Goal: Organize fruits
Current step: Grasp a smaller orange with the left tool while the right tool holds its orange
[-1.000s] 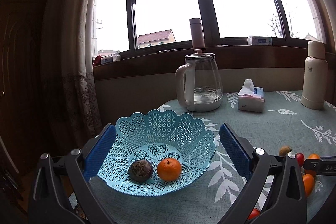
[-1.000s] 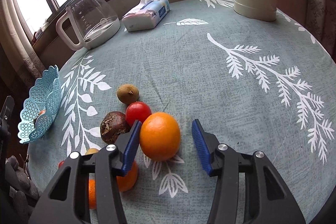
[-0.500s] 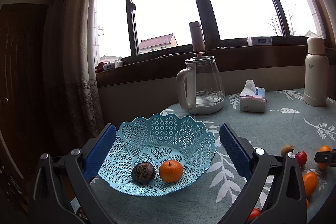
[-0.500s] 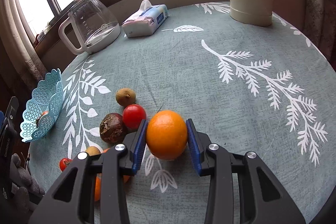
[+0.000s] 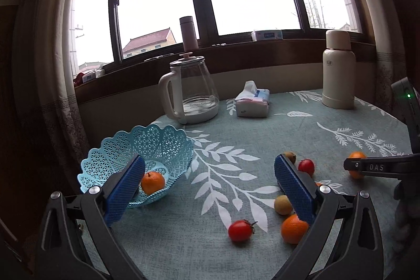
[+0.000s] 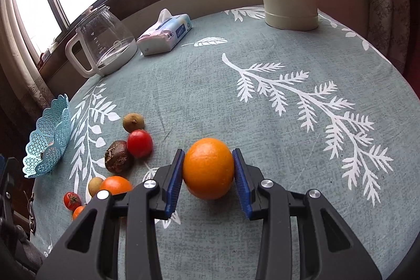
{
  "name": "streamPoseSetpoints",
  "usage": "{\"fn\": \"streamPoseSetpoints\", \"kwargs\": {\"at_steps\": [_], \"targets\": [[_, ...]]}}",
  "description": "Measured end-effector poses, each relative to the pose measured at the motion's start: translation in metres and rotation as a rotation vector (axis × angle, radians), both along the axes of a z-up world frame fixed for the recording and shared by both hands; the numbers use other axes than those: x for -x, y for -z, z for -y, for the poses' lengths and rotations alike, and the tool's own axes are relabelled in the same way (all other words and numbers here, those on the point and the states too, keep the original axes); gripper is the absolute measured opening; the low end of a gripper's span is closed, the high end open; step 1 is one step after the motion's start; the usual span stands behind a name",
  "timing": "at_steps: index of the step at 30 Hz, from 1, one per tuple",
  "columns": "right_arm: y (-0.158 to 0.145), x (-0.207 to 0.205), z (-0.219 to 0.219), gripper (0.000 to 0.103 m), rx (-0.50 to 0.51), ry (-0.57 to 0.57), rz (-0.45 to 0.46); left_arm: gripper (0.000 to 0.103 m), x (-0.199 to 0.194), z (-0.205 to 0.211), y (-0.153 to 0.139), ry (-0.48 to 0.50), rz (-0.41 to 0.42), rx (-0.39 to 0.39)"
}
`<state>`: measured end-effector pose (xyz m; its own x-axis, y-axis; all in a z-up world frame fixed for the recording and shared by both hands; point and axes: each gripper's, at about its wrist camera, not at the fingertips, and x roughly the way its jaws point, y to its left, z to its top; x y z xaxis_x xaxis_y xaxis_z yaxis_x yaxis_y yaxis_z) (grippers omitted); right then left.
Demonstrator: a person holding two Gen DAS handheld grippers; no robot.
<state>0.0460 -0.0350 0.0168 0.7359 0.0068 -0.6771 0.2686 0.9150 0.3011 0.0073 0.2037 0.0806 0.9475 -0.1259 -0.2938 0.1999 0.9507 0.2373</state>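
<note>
One orange clamped for transfer, one basket awaiting it.

The table is spread ahead of both tools, and the blue basket is seen just behind the left gripper's near finger, with a small orange lying inside; that gripper is held wide and nothing is carried in it. The large orange is pinched between the blue pads of the right gripper, and a shadow under it suggests it is being raised. Loose fruit is left to the tool's left: a dark passion fruit, a tomato and a kiwi. The pick-up step is judged to be in hand; next, a carry leftward over that cluster to the basket is called for, then a release above its rim.
</note>
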Motion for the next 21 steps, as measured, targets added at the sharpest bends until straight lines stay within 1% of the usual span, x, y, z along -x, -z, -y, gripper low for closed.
{"fn": "streamPoseSetpoints", "kwargs": {"at_steps": [5, 9, 12, 15, 16, 17, 19, 21], "targets": [[0.002, 0.001, 0.000, 0.037, -0.011, -0.011, 0.007, 0.100, -0.001, 0.020, 0.012, 0.128, -0.134, -0.016], [0.001, 0.004, 0.000, 0.037, -0.013, -0.015, 0.020, 0.100, -0.006, 0.031, 0.023, 0.195, -0.239, -0.009], [0.000, 0.006, -0.001, 0.037, -0.011, -0.020, 0.030, 0.091, -0.012, 0.034, 0.030, 0.235, -0.314, 0.011], [-0.001, 0.007, -0.001, 0.037, -0.018, -0.024, 0.035, 0.078, -0.019, 0.035, 0.037, 0.259, -0.381, 0.028], [-0.001, 0.007, 0.000, 0.037, -0.022, -0.024, 0.036, 0.073, -0.021, 0.036, 0.039, 0.263, -0.399, 0.031], [-0.001, 0.008, 0.001, 0.037, -0.026, -0.024, 0.037, 0.070, -0.023, 0.036, 0.041, 0.267, -0.414, 0.035], [-0.001, 0.008, 0.002, 0.037, -0.035, -0.025, 0.037, 0.061, -0.025, 0.037, 0.044, 0.282, -0.441, 0.046], [0.000, 0.008, 0.003, 0.037, -0.043, -0.025, 0.037, 0.058, -0.027, 0.039, 0.047, 0.295, -0.460, 0.045]]}}
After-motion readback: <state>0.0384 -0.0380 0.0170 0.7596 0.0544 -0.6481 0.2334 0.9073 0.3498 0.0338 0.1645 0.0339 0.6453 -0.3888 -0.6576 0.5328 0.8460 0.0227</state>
